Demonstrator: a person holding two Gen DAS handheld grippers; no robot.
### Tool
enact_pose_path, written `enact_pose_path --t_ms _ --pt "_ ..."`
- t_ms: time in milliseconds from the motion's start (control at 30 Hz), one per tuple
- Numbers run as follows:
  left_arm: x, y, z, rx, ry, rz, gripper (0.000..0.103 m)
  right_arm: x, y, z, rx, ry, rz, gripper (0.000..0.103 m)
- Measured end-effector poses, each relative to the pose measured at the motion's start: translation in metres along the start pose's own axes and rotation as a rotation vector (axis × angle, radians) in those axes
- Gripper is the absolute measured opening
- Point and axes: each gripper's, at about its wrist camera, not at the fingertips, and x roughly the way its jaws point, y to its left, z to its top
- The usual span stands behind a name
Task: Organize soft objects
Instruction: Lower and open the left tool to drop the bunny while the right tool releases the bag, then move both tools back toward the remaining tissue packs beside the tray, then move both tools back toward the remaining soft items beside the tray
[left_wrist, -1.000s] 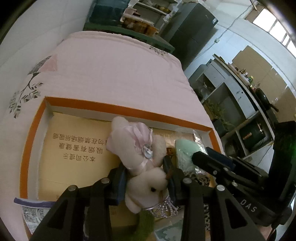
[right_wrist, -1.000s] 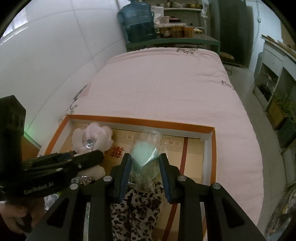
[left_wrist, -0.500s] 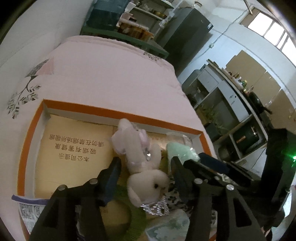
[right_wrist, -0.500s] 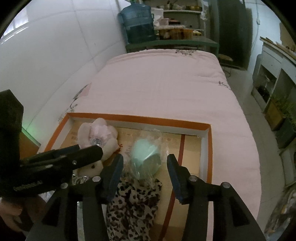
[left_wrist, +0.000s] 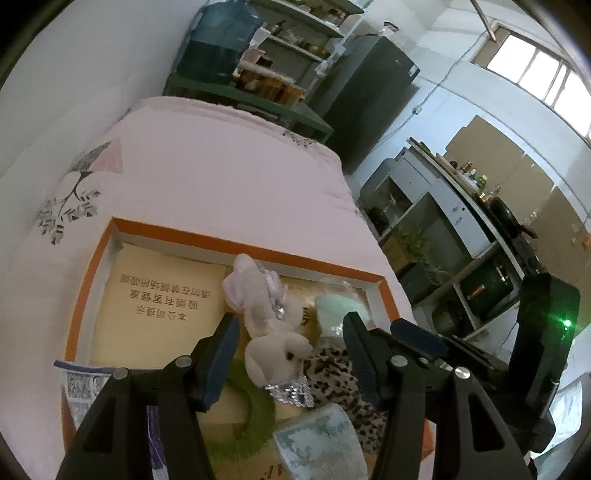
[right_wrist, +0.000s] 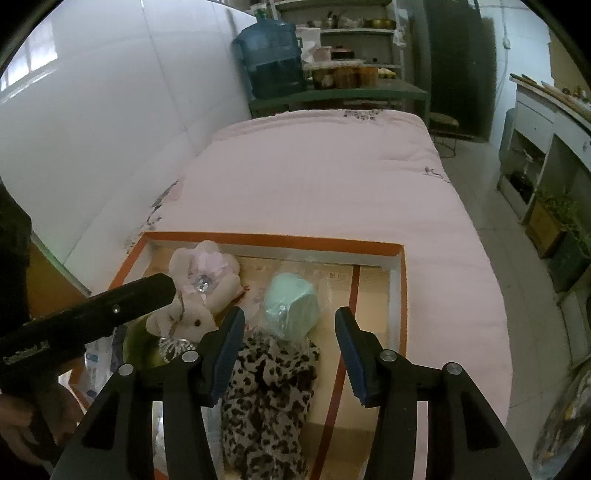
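An orange-rimmed box lies on a pink bed. In the left wrist view a white plush bunny with a pink bow lies in the box, and my left gripper hangs open just above its head without touching it. In the right wrist view a mint green soft item in clear plastic rests in the box on a leopard-print cloth. My right gripper is open, its pads apart from the mint item. The bunny lies to its left.
A green fuzzy ring and a pale patterned packet lie at the box's near end. A printed pouch hangs over its left rim. The pink bedcover stretches beyond the box. A water jug and shelves stand behind it.
Both grippers have opened and drawn back upward. The left one let go of the bunny and the right one let go of the mint item. Both things now lie in the box.
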Motion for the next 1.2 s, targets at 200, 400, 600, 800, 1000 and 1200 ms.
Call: enact_pose_path --t_ms 200,400,600,800,1000,1200 --pt "-0.012 -0.010 -0.002 0.038 -0.026 0.010 0.058 -0.009 0.001 -0.004 0.006 -0.009 0.002 0.053" --pt "-0.025 -0.015 -0.007 0.057 -0.040 0.015 0.058 -0.018 0.004 -0.010 0.008 -0.016 0.006 0.053" --pt "-0.038 -0.017 -0.015 0.060 -0.050 0.015 0.058 -0.030 0.012 -0.017 0.004 -0.024 0.011 0.053" --pt "-0.047 -0.018 -0.023 0.065 -0.054 0.017 0.058 -0.041 0.021 -0.023 -0.004 -0.029 0.016 0.053" --pt "-0.063 -0.021 -0.030 0.081 -0.072 0.020 0.058 -0.050 0.031 -0.025 -0.016 -0.040 0.022 0.053" --pt "-0.077 -0.023 -0.035 0.088 -0.094 0.019 0.058 -0.062 0.039 -0.029 -0.025 -0.051 0.030 0.053"
